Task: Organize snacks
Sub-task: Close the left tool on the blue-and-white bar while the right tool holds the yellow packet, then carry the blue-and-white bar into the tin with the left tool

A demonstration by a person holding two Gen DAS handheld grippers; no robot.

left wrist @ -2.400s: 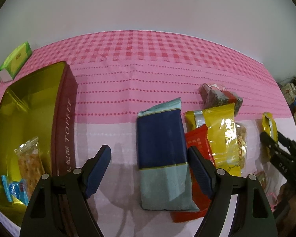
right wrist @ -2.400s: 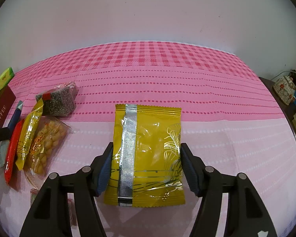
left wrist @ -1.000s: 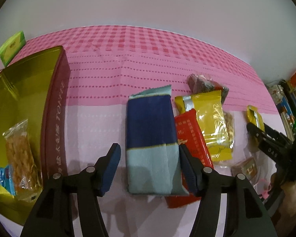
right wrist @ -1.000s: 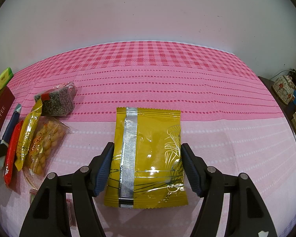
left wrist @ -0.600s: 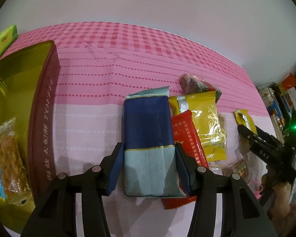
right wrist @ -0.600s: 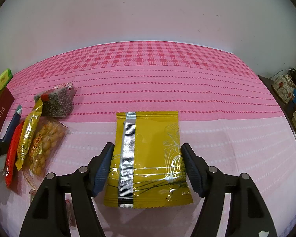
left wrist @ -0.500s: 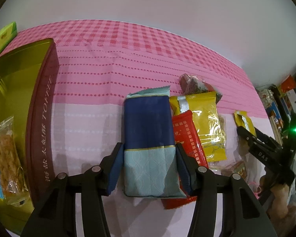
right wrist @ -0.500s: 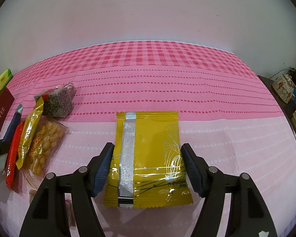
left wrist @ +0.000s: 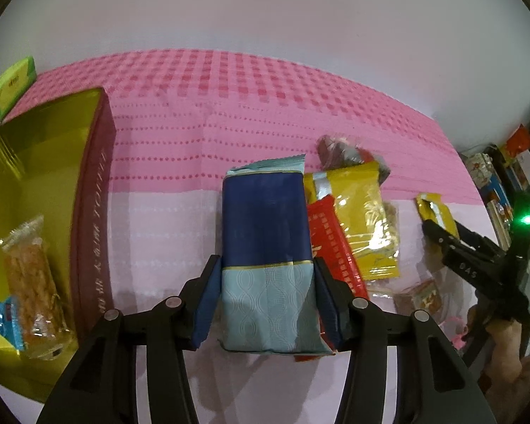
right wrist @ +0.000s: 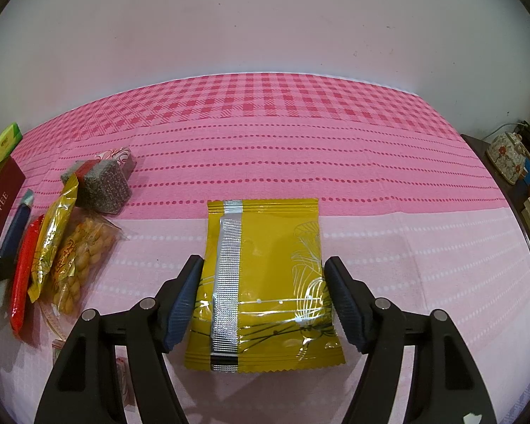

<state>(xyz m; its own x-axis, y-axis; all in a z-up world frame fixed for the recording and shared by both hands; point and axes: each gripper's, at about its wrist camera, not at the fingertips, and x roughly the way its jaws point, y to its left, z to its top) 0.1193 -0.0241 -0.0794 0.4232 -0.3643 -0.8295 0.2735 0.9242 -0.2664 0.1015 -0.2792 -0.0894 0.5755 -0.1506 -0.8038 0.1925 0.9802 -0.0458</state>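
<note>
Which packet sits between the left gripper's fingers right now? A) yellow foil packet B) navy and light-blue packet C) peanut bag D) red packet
B: in the left wrist view the left gripper has a pad against each side of the navy and light-blue packet; the red packet lies just outside its right finger, and the yellow foil packet with the silver seam sits between the right gripper's fingers.
</note>
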